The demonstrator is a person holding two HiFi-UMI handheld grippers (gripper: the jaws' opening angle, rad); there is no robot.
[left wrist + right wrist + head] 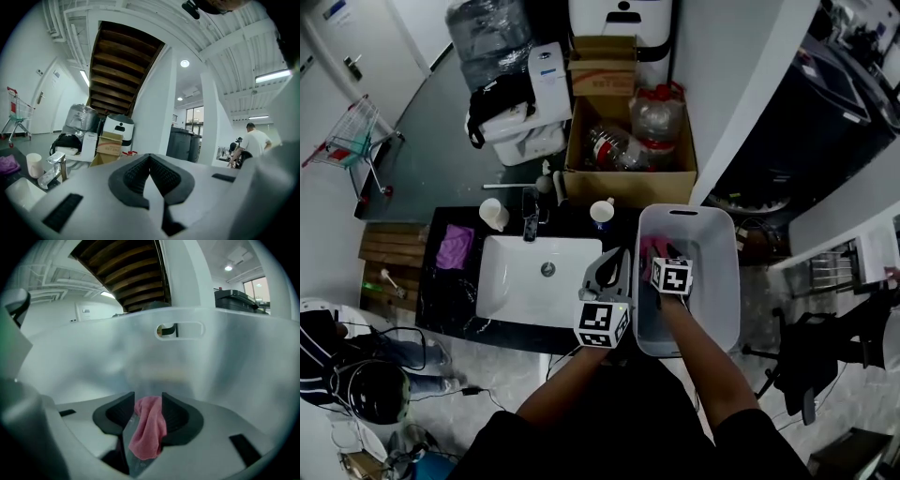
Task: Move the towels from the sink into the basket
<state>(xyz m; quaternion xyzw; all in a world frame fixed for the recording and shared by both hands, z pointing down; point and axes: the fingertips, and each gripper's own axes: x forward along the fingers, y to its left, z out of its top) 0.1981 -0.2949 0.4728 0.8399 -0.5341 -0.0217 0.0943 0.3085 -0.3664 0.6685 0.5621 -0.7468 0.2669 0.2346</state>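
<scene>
1. Inside the basket (724, 291), toward its sink-side wall, we see the pink towel (149, 430) hanging bunched in the gap of the right gripper (148, 398).
2. We read that gripper's pads as standing apart. The towel drapes down between them and brushes both, but it does not look squeezed.
3. Straight ahead of those jaws rises the basket's far wall, pierced by a handle slot (180, 329). This wall closes off everything beyond.
4. Just outside the basket's sink-side wall hovers the left gripper (150, 157). It points level, with its pads pressed together and nothing between them.
5. Beside the basket on that same side lies the white sink (502, 291), set in a black counter (450, 305). Its faucet (530, 220) stands on the rim away from us.
6. A cup (602, 212) stands on the counter just off the basket's far corner, next to the sink.
7. Across the sink from the basket, well apart from it, a purple cloth (455, 246) rests on the counter.
8. Beyond the basket's far wall stands an open cardboard box (581, 141) holding plastic bottles (656, 112).
</scene>
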